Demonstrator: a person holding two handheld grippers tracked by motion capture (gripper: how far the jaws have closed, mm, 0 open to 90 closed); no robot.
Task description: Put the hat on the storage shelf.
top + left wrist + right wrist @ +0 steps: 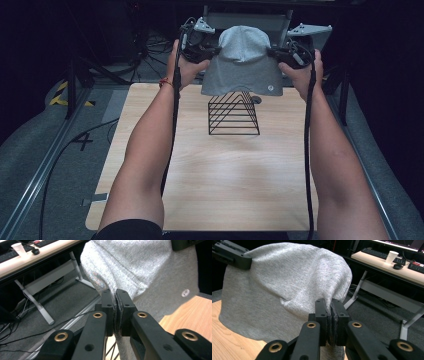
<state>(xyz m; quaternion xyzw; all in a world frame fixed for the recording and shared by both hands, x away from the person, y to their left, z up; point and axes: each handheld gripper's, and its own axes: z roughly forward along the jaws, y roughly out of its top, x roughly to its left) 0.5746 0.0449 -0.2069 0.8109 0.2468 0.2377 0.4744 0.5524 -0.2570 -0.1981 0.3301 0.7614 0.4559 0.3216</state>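
Your left gripper (209, 52) and right gripper (274, 52) are each clamped on a side edge of the grey beanie (243, 62) — it hangs stretched between them, above the black wire rack (233, 113) at the table's (215, 170) far end. Small round tag (270, 88) near the hem — too small to read.
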